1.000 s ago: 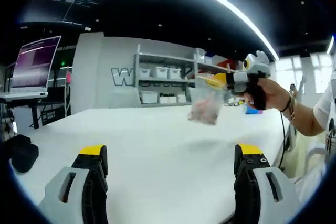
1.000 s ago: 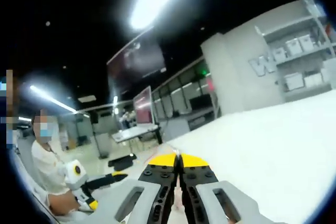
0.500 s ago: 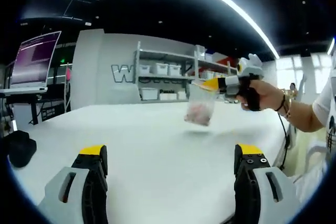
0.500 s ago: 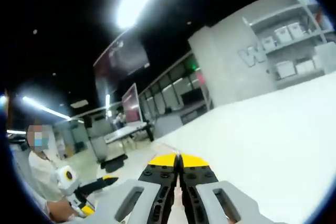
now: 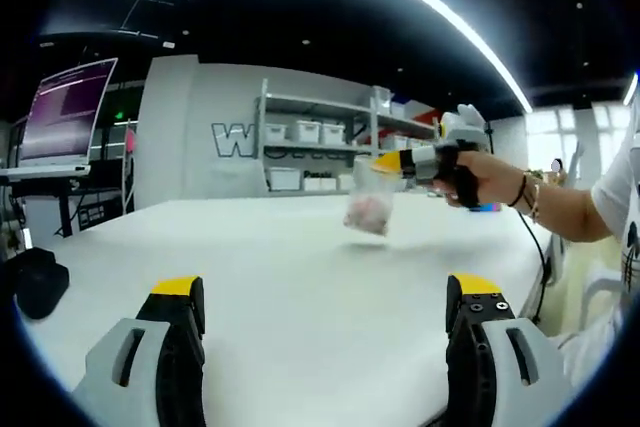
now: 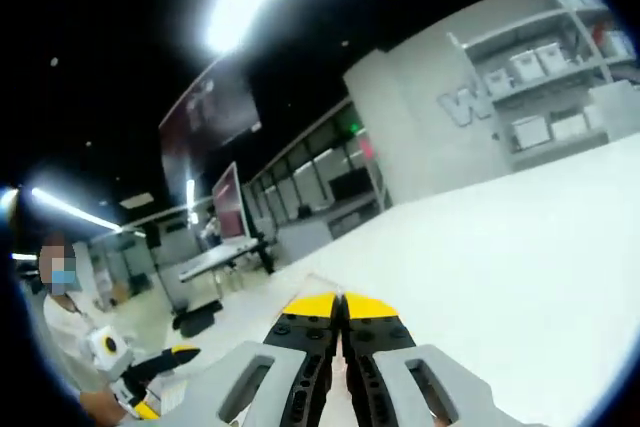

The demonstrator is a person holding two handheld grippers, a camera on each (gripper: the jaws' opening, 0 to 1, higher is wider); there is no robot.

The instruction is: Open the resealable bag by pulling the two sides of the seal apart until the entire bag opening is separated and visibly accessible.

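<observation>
White tabletop (image 5: 300,277) spreads wide under both views, with a grey wall behind it carrying a shelf unit (image 5: 320,152) of small white bins. Off to one side a monitor (image 5: 65,122) glows on a stand, and a bright ceiling light strip (image 5: 440,12) arcs overhead.

From the left gripper view, the left gripper (image 5: 325,297) rides low at the bottom edge, its two yellow-tipped jaws standing wide apart with nothing between them. Well beyond it, above the far part of the table, a person's hand (image 5: 470,172) grips the right gripper (image 5: 385,161), which pinches the top edge of the resealable bag (image 5: 368,205). The bag is clear, hangs down from that grip clear of the tabletop, and holds something pinkish at its bottom. It is well apart from the left gripper's jaws.

Seen from the right gripper view, the right gripper's yellow tips are pressed together at (image 6: 341,305), with a thin clear edge of the bag rising just above them. At the lower left of that view, the left gripper (image 6: 150,372) is held by a person.
</observation>
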